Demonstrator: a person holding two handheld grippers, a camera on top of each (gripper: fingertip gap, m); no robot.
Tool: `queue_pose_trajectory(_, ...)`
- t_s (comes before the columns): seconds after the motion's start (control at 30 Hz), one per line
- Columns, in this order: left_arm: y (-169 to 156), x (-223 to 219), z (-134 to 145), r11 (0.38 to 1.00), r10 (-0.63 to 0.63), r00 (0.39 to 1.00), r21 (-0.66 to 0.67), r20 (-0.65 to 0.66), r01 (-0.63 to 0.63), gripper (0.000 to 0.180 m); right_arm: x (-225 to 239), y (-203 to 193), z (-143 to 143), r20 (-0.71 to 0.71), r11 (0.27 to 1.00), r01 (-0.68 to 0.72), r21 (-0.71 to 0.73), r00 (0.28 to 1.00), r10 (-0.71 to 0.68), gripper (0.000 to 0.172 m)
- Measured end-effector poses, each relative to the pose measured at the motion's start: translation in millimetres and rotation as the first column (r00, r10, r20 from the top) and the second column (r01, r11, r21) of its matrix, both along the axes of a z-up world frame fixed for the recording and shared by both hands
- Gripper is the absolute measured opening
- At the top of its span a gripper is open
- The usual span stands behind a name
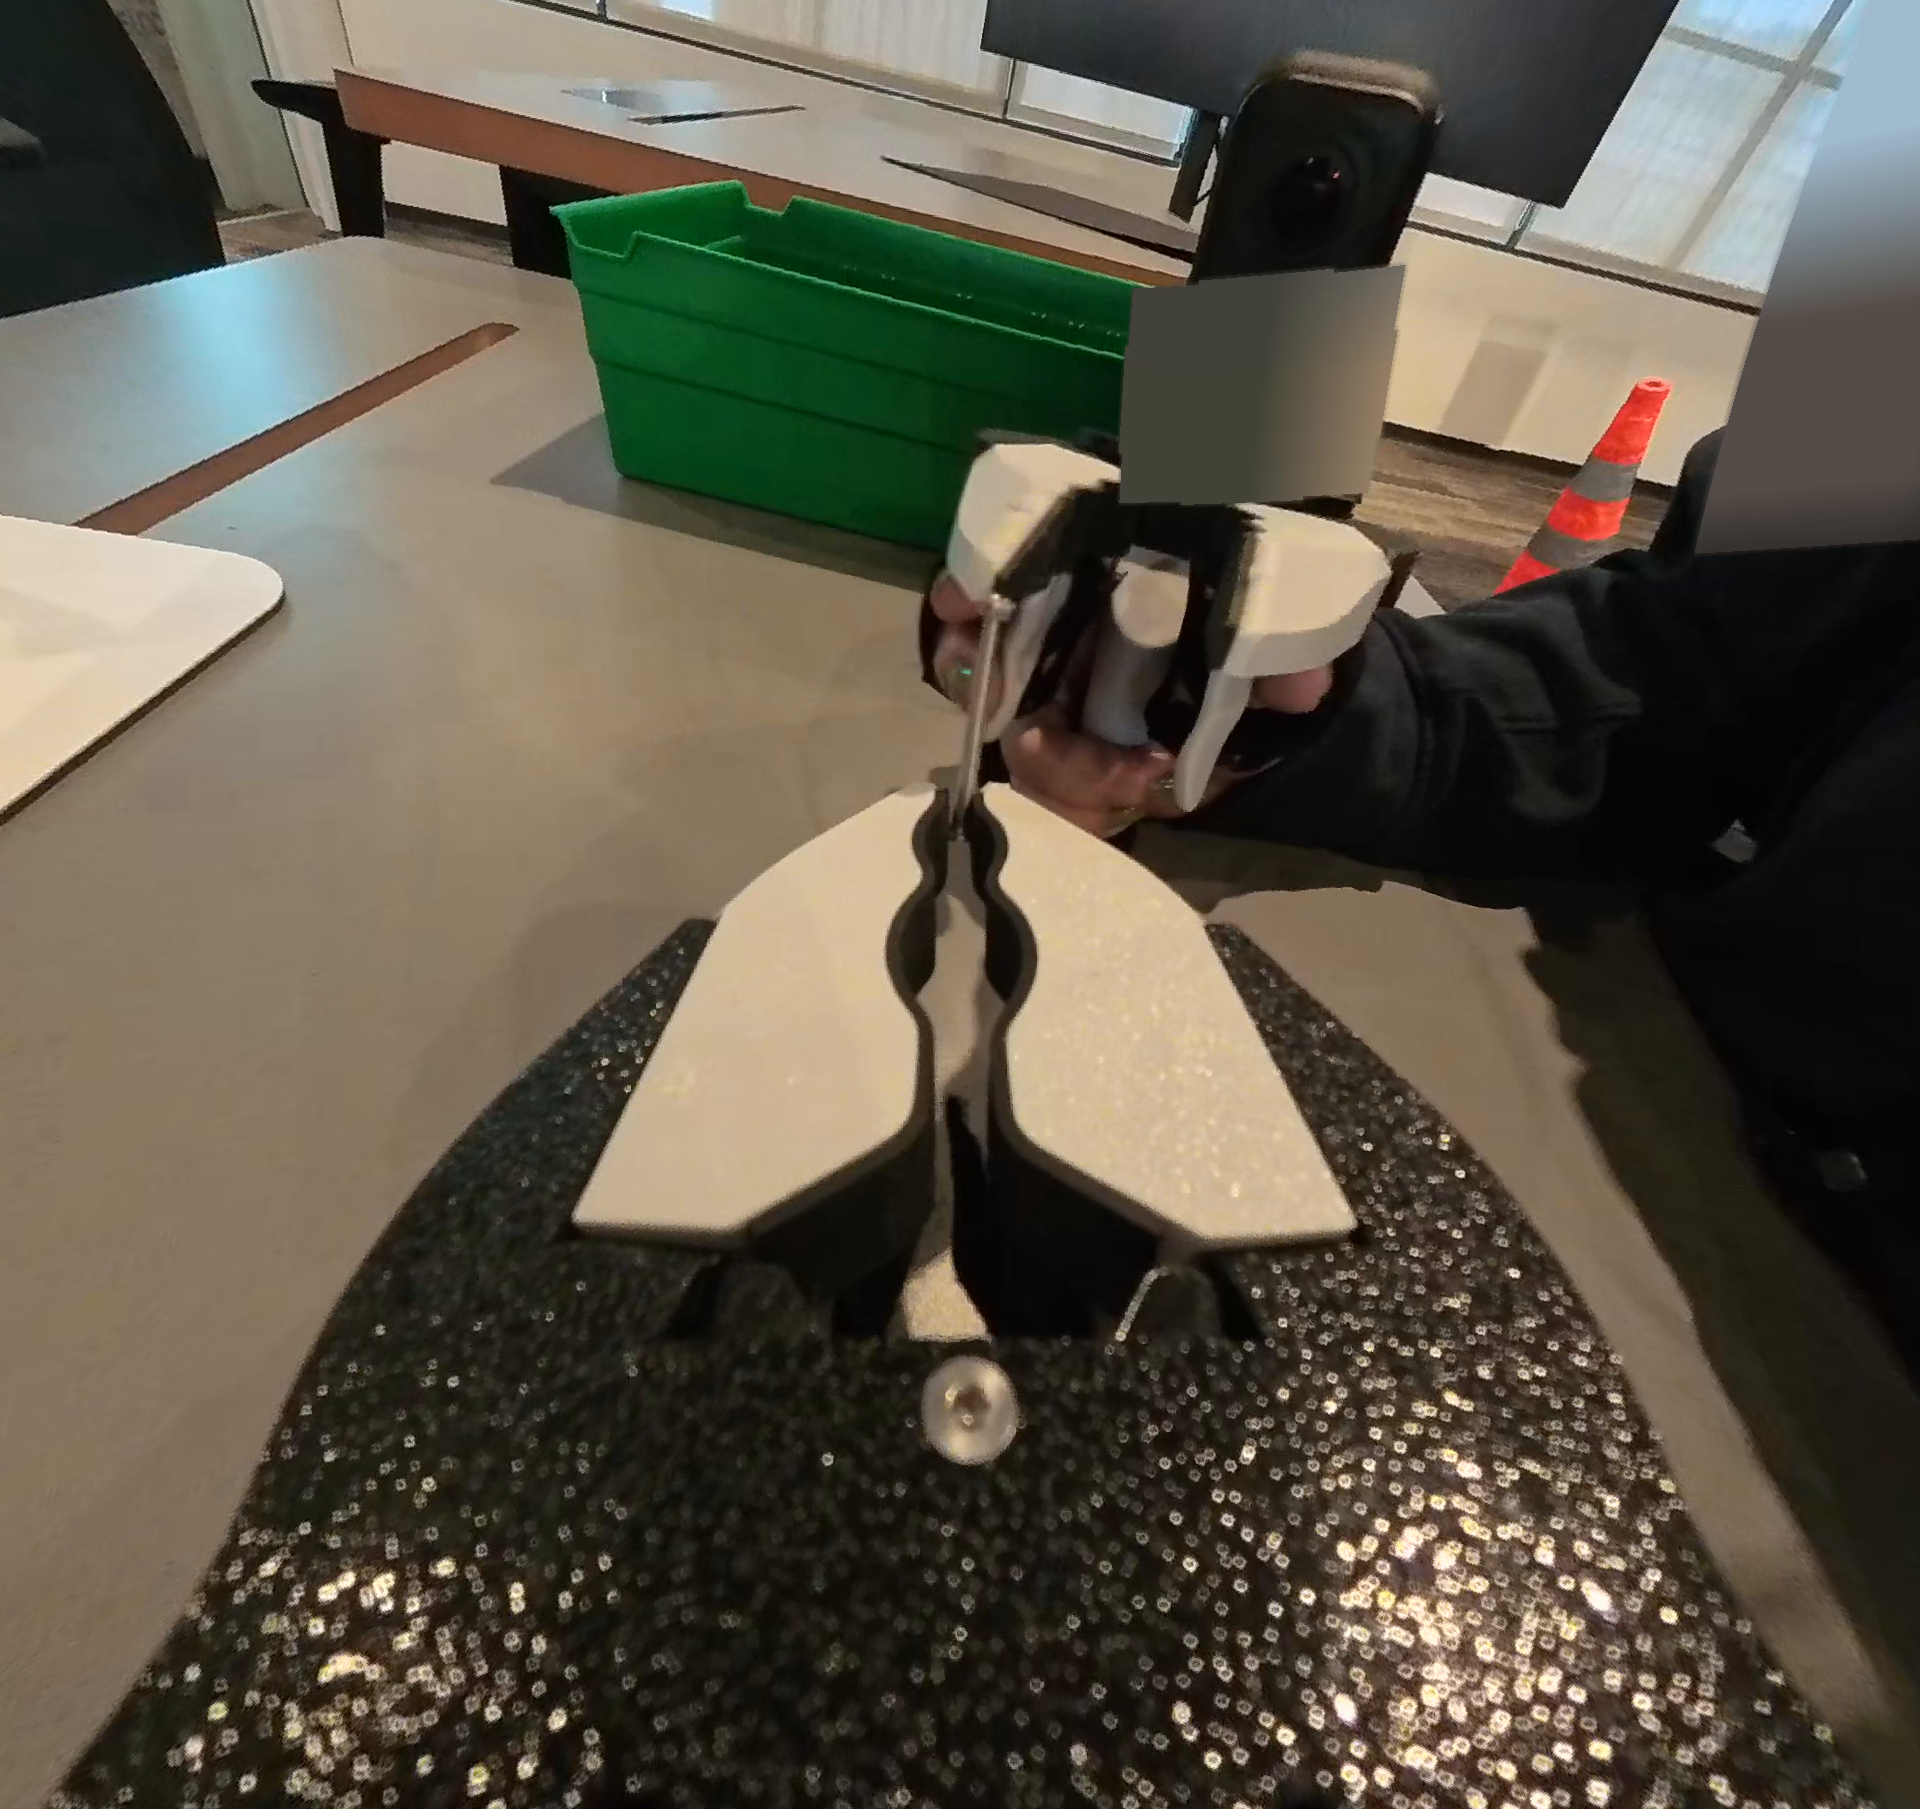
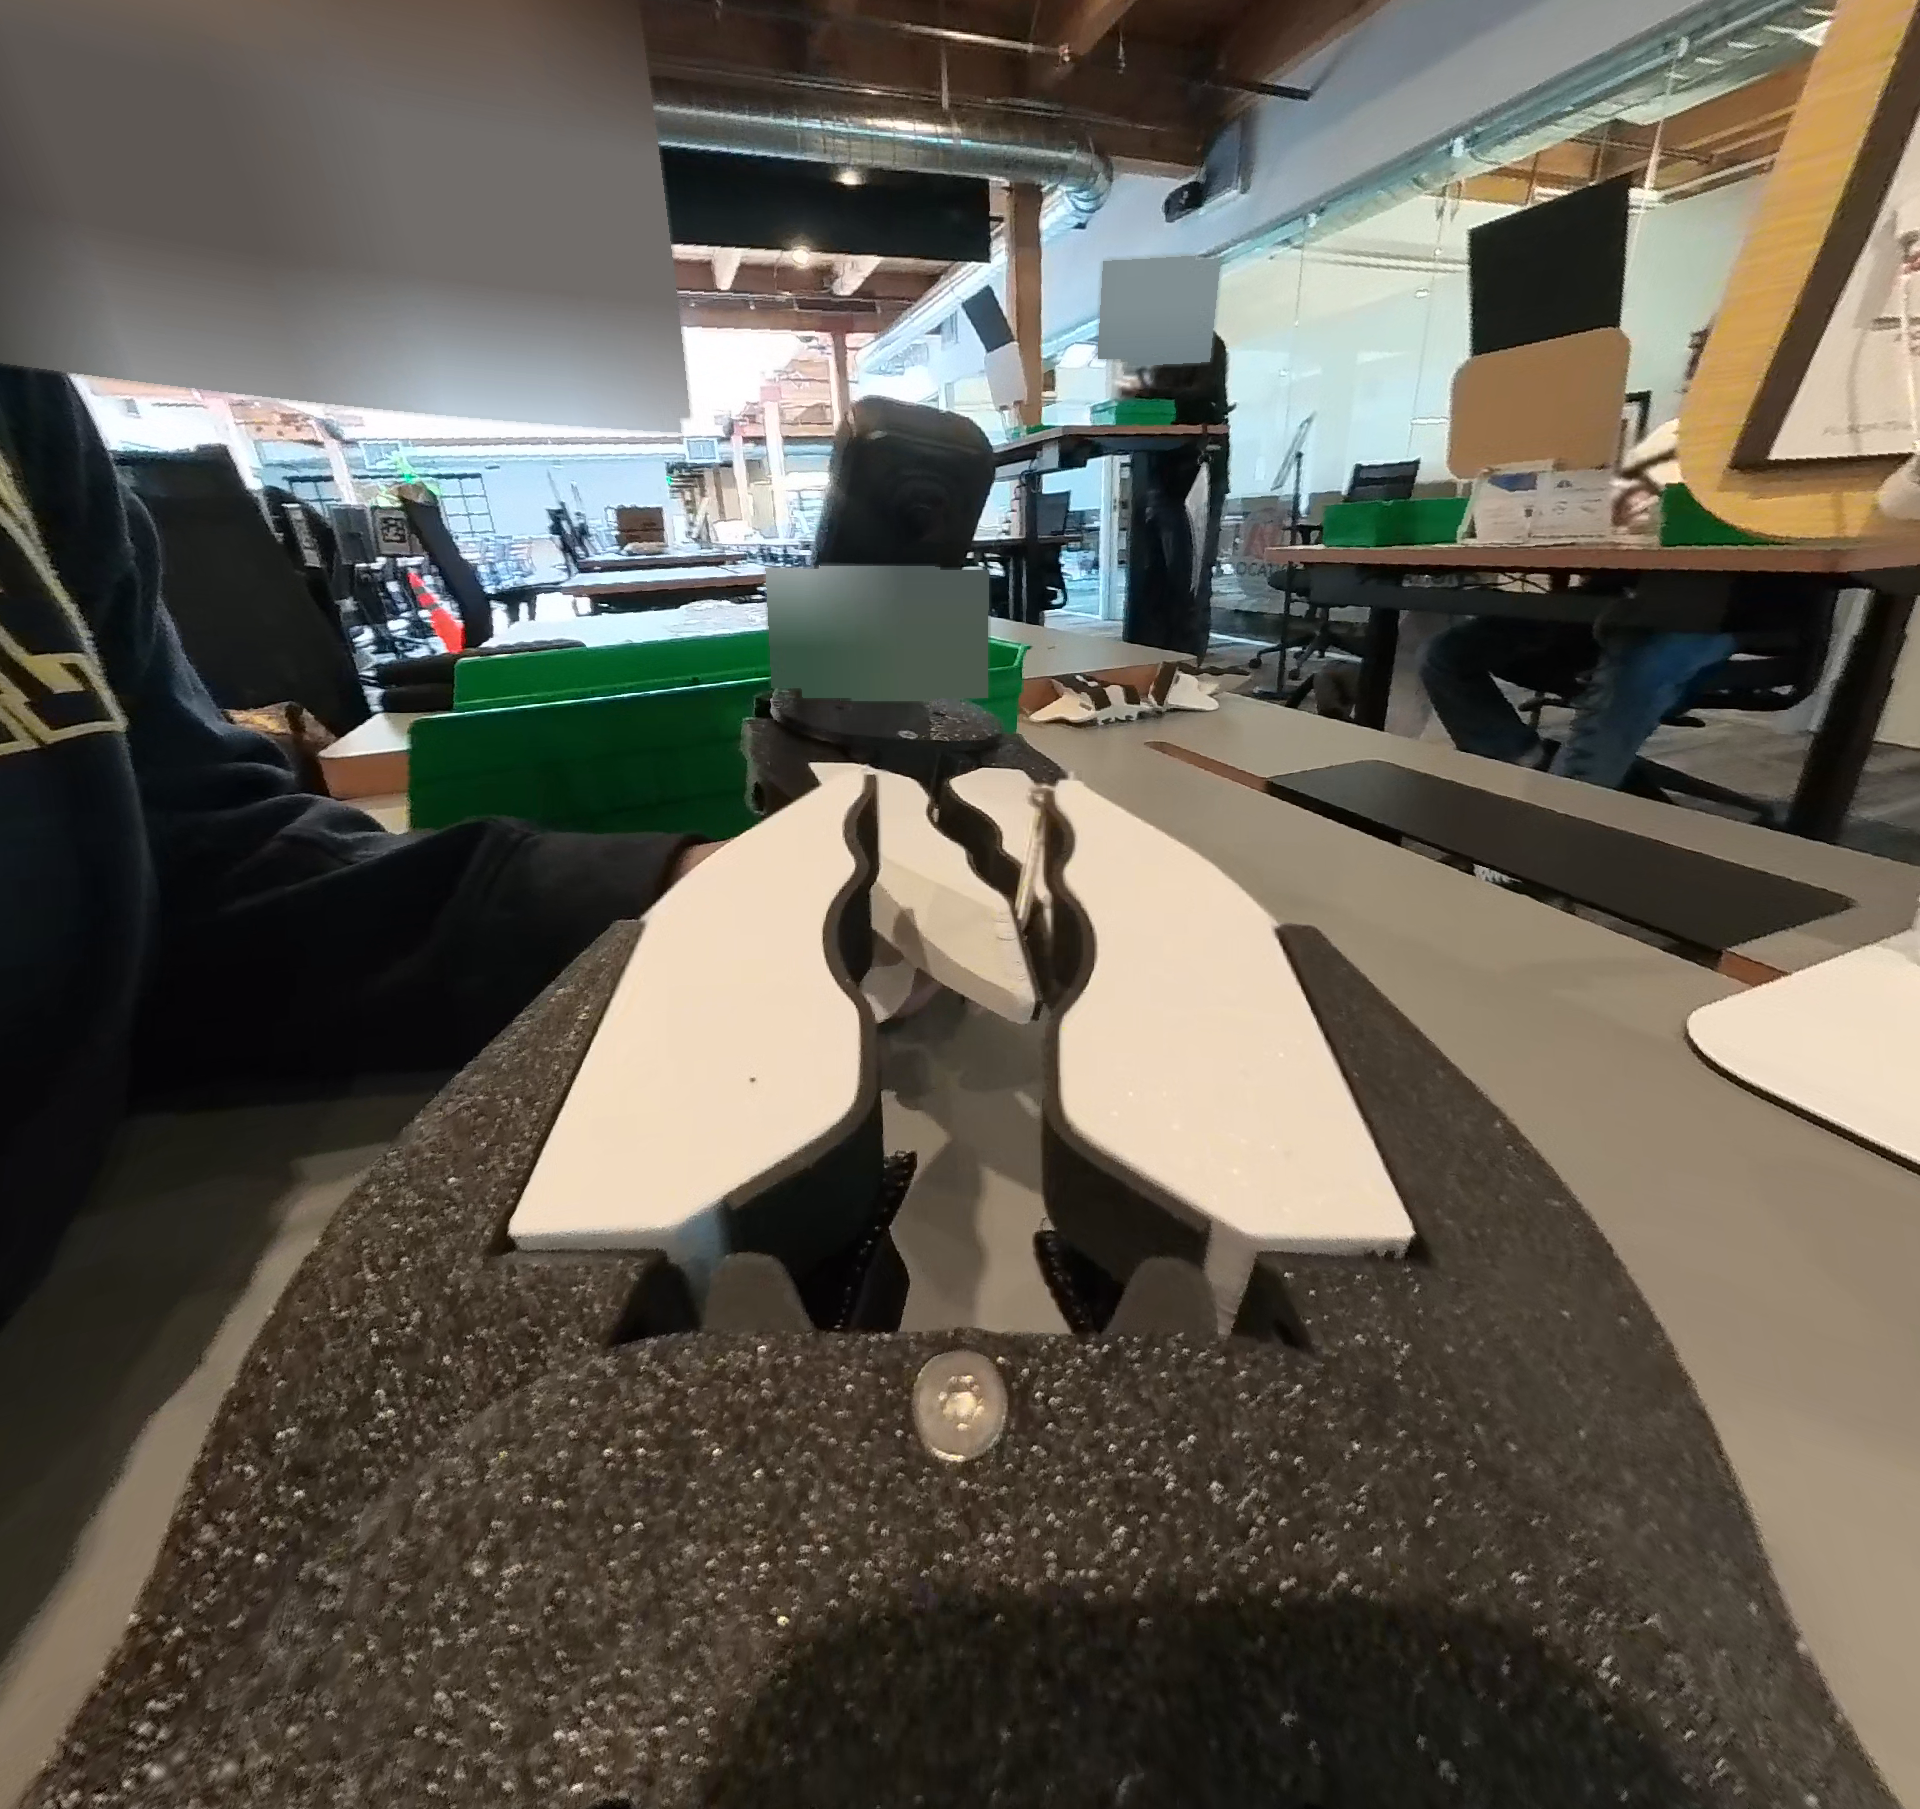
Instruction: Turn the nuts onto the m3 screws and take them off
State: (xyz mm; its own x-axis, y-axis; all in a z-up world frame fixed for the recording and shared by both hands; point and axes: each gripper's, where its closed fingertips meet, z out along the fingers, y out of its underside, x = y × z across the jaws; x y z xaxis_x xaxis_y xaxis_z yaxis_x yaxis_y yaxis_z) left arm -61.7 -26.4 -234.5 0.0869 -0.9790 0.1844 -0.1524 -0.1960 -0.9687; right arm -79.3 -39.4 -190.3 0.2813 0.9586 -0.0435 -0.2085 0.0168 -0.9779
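The left gripper (image 1: 958, 824) has its white fingers (image 1: 831, 1011) pressed together at the tips, pinching the lower end of a thin metal m3 screw (image 1: 977, 699) that rises just above frame centre in the left wrist view. The screw's upper end, with a small nut-like piece (image 1: 995, 604), sits against one finger tip of the right gripper (image 1: 1101, 554), which faces the camera with its jaws spread wide; nothing is clamped between them.

In the right wrist view, the right gripper's own fingers (image 2: 727, 1032) stand apart, and the left gripper's closed white tips (image 2: 966, 938) poke into that gap at centre. The screw (image 2: 1034, 850) lies close against the inner edge of the right-hand finger; whether it touches is hard to tell.

Room to move: bare grey table (image 1: 436, 720) opens across the left half of the left wrist view. Edges to mind are the green bin (image 1: 831, 388) at upper centre, a white board's rounded corner (image 1: 125, 637) at the left edge, and a dark sleeve (image 1: 1558, 720) filling the right side.
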Motion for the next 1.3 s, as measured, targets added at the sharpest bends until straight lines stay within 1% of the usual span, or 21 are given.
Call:
queue_pose_trajectory(0.07, 0, 0, 0, 1.000, 0.000, 1.000, -0.001, 0.000, 0.000, 0.003, 1, -2, 0, -0.002, 1.000, -0.024, -0.005, 1.000, 0.024, 0.022)
queue_pose_trajectory(0.1, 0, 0, 0, 1.000, 0.000, 1.000, -0.001, -0.001, 0.000, 0.003, 2, -1, 0, -0.007, 1.000, -0.023, -0.010, 1.000, 0.023, 0.022)
queue_pose_trajectory(0.27, 0, 1, -1, 1.000, -0.002, 1.000, 0.000, -0.007, 0.002, 0.003, 2, 5, 0, -0.003, 0.999, 0.031, -0.008, 1.000, -0.031, 0.033)
queue_pose_trajectory(0.37, 0, 1, -1, 1.000, -0.002, 1.000, 0.001, -0.007, 0.002, 0.003, 0, 2, -1, 0.015, 1.000, 0.018, 0.004, 1.000, -0.018, 0.031)
queue_pose_trajectory(0.5, 0, 1, -1, 1.000, 0.002, 1.000, -0.002, -0.009, -0.002, 0.003, 2, 0, 0, 0.003, 1.000, -0.009, -0.005, 1.000, 0.009, 0.024)
queue_pose_trajectory(0.63, -2, 2, -3, 1.000, -0.012, 1.000, -0.003, -0.019, 0.012, 0.003, 3, 4, -1, 0.011, 0.999, 0.033, 0.002, 0.999, -0.033, 0.030)
queue_pose_trajectory(0.73, -3, 3, -5, 1.000, -0.020, 0.999, 0.003, -0.036, 0.020, 0.003, 1, 4, -2, 0.027, 0.999, 0.037, 0.013, 0.999, -0.037, 0.030)
queue_pose_trajectory(0.8, -3, 3, -6, 1.000, -0.018, 0.999, 0.002, -0.041, 0.019, 0.003, 1, 2, -2, 0.028, 1.000, 0.022, 0.014, 0.999, -0.022, 0.026)
queue_pose_trajectory(0.87, -2, 3, -6, 1.000, -0.012, 0.999, -0.001, -0.042, 0.012, 0.003, 3, 1, -3, 0.031, 1.000, 0.002, 0.008, 1.000, -0.002, 0.016)
queue_pose_trajectory(0.93, -2, 3, -5, 1.000, -0.015, 0.999, -0.007, -0.038, 0.014, 0.003, 6, 3, -2, 0.022, 1.000, 0.011, -0.005, 1.000, -0.011, 0.018)
queue_pose_trajectory(1.07, -3, 3, -6, 1.000, -0.023, 0.999, -0.007, -0.042, 0.023, 0.003, 7, 8, -3, 0.026, 0.999, 0.055, 0.000, 0.998, -0.055, 0.027)
queue_pose_trajectory(1.3, -2, 2, -5, 1.000, -0.014, 0.999, -0.012, -0.030, 0.014, 0.003, 6, 7, -3, 0.031, 0.999, 0.037, -0.007, 0.999, -0.037, 0.027)
